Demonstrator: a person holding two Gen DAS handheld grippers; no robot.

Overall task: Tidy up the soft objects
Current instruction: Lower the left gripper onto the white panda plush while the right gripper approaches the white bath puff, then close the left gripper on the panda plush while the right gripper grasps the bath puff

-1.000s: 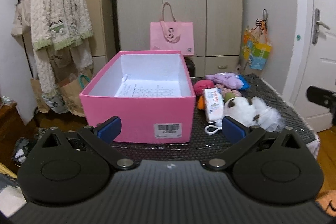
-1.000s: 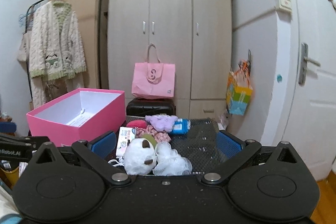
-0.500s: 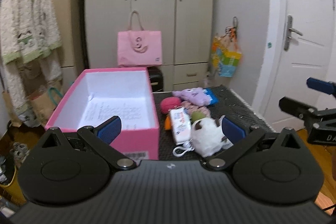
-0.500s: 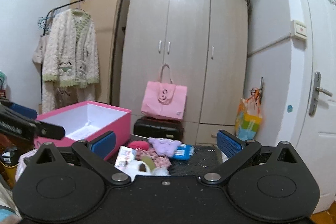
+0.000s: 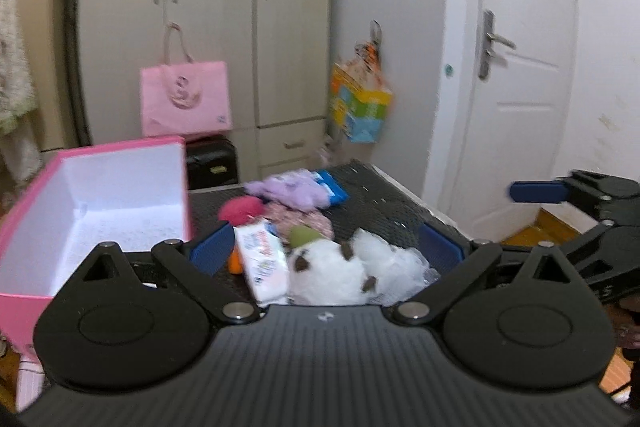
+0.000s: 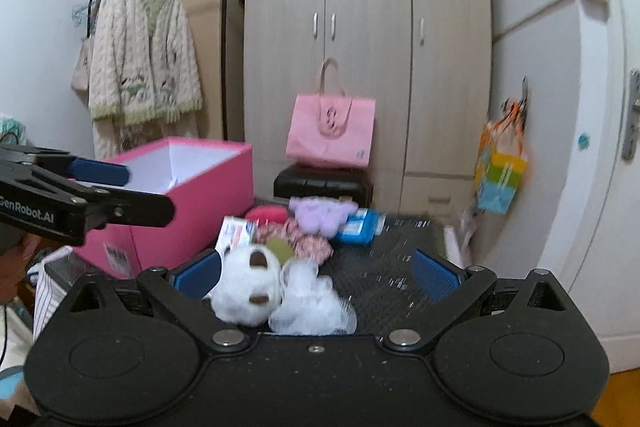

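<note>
A pile of soft objects lies on a black mesh table (image 5: 384,203): a white plush toy (image 5: 332,273) (image 6: 246,285), a white mesh puff (image 5: 390,269) (image 6: 310,301), a wipes pack (image 5: 262,257), a pink ball (image 5: 240,209), a purple plush (image 5: 288,189) (image 6: 324,215) and a blue pack (image 6: 360,227). An open pink box (image 5: 92,203) (image 6: 176,195) stands at the left, empty but for a paper. My left gripper (image 5: 324,251) is open just short of the white plush. My right gripper (image 6: 316,269) is open too, with the plush and puff low between its fingers, untouched.
A pink bag (image 6: 330,131) sits on a black case (image 6: 322,183) before a beige wardrobe (image 6: 368,47). A knitted cardigan (image 6: 142,55) hangs on a rack at the left. A white door (image 5: 520,75) and a colourful bag (image 5: 360,107) are at the right.
The left gripper has swung right from the box toward the pile. The right gripper dipped back down toward the white plush. Both stayed open and nothing was picked up.
</note>
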